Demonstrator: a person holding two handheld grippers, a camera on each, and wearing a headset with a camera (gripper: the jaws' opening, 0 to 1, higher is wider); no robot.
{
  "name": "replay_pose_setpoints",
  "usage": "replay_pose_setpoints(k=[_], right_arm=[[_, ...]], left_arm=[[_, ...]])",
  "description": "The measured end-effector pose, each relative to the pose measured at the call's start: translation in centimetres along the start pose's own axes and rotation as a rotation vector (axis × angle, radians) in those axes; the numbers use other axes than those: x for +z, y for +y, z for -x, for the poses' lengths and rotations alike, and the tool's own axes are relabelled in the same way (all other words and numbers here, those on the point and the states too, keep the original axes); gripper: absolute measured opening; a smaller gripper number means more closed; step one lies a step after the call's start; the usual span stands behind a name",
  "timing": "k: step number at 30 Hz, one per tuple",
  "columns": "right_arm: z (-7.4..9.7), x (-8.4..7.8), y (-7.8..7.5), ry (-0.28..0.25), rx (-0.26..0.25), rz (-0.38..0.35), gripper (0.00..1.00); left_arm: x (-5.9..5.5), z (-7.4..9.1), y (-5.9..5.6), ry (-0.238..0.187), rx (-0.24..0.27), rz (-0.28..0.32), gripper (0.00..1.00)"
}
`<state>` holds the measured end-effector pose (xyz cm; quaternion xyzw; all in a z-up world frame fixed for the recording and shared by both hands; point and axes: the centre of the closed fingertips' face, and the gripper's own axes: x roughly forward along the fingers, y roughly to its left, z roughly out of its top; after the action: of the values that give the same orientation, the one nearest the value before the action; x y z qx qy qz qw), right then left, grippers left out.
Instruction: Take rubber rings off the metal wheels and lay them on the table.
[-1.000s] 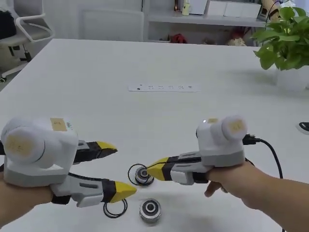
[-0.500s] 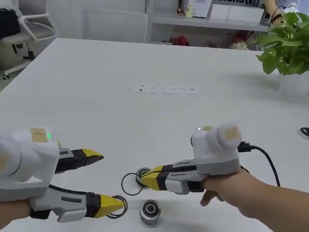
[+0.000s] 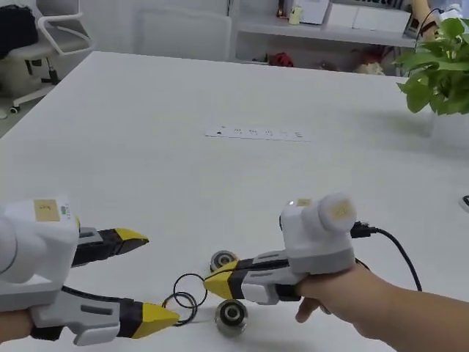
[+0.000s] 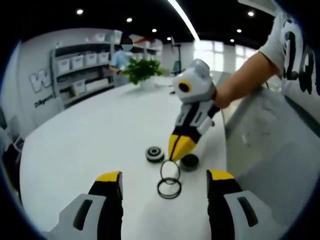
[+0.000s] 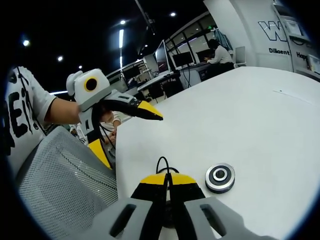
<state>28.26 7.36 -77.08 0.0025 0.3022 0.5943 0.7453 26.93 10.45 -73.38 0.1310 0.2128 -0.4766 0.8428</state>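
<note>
Ring (image 4: 170, 171) sits clamped in the right claw (image 3: 210, 284) at lower centre, just beside a second ring (image 4: 169, 188) lying on the worktop (image 3: 220, 183). Left claw (image 3: 161, 277), lower left, stands apart.

Right claw (image 3: 211, 283) pinching rubber ring (image 3: 188, 285), left claw (image 3: 161, 277) spread, white table (image 3: 220, 183)

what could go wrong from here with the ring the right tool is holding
1. The right tool pinches the rubber ring by a thin bit at its tips, so it may slip out early.
2. It hangs just over the other ring; they might overlap or tangle.
3. The near wheel sits right beside the tool and could get nudged.
</note>
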Motion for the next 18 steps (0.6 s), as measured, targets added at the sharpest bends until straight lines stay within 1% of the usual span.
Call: replay_pose_setpoints(k=[7, 10, 14, 18], right_arm=[[-0.9, -0.5, 0.6, 0.021, 0.028, -0.007, 0.00], [-1.3, -0.8, 0.8, 0.031, 0.038, -0.011, 0.00], [-1.6, -1.1, 0.8, 0.042, 0.042, -0.011, 0.00], [-1.9, -1.3, 0.4, 0.049, 0.034, -0.013, 0.00]], left_arm=[[-0.1, 0.2, 0.2, -0.008, 0.011, 0.012, 0.68], [-0.4, 0.3, 0.3, -0.005, 0.012, 0.018, 0.69], [-0.8, 0.4, 0.4, 0.000, 0.015, 0.028, 0.68], [-1.0, 0.4, 0.6, 0.004, 0.017, 0.037, 0.68]])
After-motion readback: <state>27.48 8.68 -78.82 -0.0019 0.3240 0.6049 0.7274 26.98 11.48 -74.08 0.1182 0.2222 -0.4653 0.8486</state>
